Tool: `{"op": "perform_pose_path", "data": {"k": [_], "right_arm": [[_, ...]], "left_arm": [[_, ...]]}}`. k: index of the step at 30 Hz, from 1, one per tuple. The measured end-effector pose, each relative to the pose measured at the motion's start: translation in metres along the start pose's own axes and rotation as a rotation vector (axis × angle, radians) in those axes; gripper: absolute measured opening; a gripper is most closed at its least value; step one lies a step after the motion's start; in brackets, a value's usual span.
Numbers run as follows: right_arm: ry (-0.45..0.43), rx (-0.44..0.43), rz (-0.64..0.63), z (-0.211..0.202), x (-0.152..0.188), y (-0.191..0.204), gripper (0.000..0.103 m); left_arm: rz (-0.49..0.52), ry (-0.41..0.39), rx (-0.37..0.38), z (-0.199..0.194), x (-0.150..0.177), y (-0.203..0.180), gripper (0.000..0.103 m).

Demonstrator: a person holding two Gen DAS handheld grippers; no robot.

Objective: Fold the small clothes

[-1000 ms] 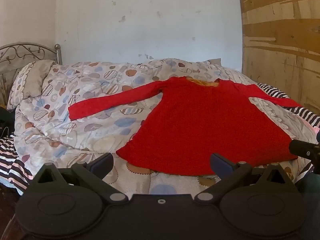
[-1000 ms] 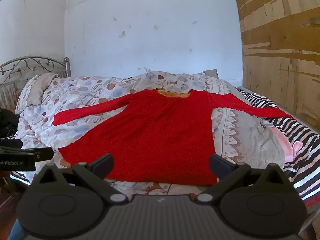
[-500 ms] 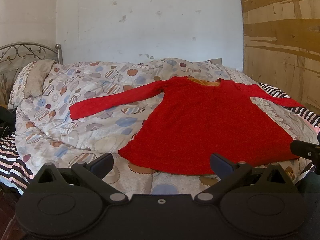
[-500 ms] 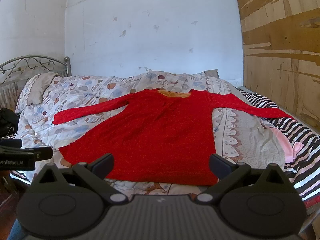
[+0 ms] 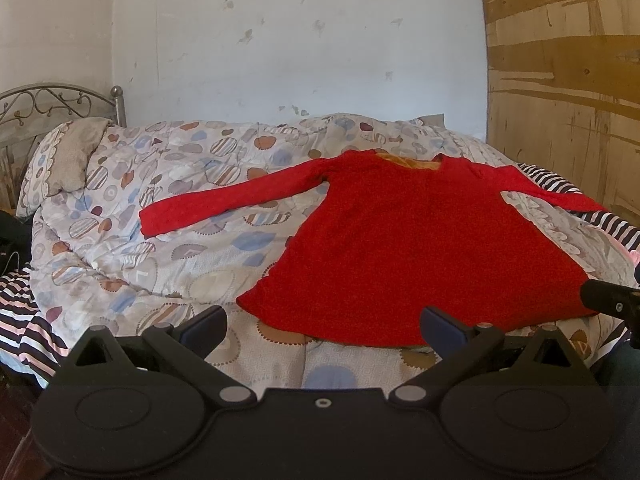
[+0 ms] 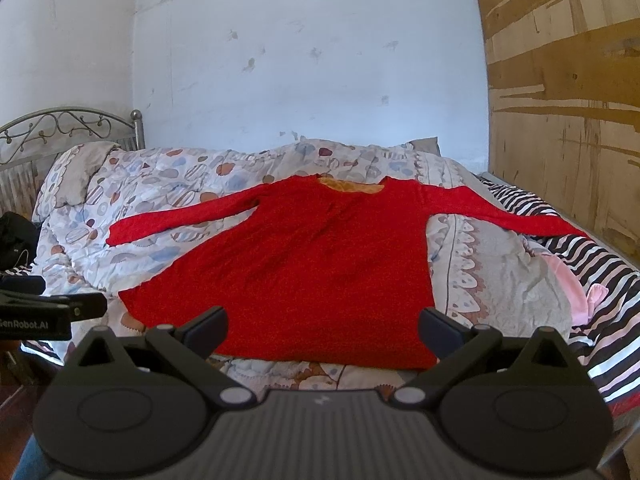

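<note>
The left gripper (image 5: 323,322) is matte black plastic: 2 round housings, 2 angled arms with silver pivot pins, dark flat fingers (image 5: 206,322) and 1 small centre screw. The right gripper (image 6: 323,322) matches it, though its centre plate is ribbed grey. White "GenRobot.AI" lettering marks the left gripper's side.

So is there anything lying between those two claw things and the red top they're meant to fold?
Nothing visible. The red top lies spread flat on the patterned quilt, sleeves out. Both the left gripper and the right gripper are open just short of its hem, with only bare quilt between.
</note>
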State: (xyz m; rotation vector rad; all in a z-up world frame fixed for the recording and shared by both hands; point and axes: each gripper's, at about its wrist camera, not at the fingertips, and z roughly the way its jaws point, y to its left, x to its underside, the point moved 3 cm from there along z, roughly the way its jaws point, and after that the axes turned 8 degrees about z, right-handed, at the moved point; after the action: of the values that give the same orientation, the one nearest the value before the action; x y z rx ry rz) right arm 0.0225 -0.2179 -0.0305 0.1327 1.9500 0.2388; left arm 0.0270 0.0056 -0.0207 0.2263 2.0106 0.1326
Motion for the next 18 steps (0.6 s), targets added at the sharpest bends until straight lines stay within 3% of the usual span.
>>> {"op": "perform_pose_path", "data": {"k": [18], "right_arm": [[0.01,-0.001,0.012,-0.0002,0.0003,-0.0022,0.103]], "left_arm": [[0.0,0.004,0.001,0.0005,-0.0006,-0.001,0.102]]}}
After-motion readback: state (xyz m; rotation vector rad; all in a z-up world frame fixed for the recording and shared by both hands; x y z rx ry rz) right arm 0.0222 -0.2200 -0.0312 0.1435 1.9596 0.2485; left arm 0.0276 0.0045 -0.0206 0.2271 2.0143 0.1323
